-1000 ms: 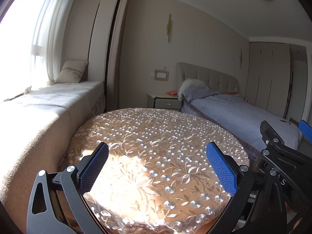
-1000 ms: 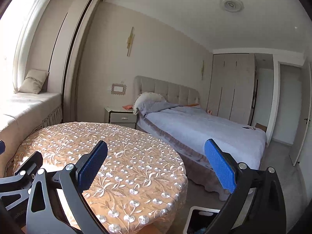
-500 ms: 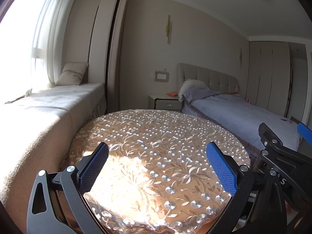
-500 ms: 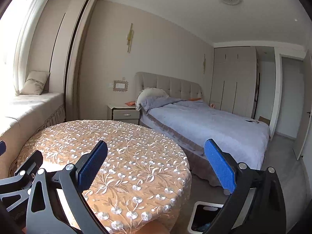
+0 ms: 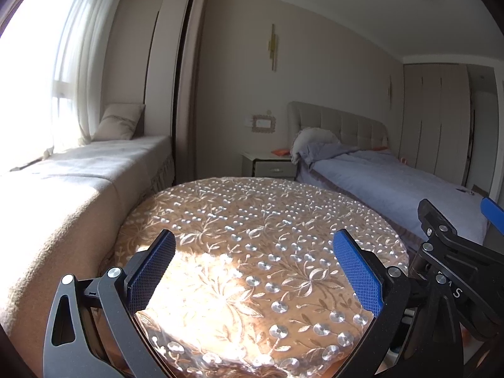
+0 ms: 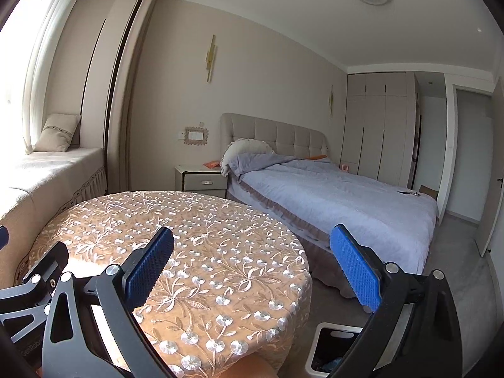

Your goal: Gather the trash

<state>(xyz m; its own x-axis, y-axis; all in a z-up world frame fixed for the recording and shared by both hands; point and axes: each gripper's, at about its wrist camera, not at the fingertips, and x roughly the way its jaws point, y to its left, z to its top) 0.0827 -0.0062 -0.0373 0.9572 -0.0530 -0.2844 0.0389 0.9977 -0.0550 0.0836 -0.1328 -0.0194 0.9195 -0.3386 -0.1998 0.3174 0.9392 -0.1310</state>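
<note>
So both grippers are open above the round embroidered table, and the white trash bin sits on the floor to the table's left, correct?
Not quite: the white trash bin sits to the right of the round embroidered table, as the right wrist view shows. Left gripper and right gripper are open.

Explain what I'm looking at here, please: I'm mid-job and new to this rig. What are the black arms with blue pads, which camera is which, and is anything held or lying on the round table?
There is no robot arm. A person holds one two-finger tool in each hand, and a fisheye camera on each looks forward along its fingers.

The left wrist view shows the left gripper, open, holding nothing. The right wrist view shows the right gripper, also open, holding nothing.

Both hover over a round table with an embroidered cloth; I see no trash on it. Beside the table, on the floor, stands a white bin with something dark inside. Behind are a bed and a nightstand.
</note>
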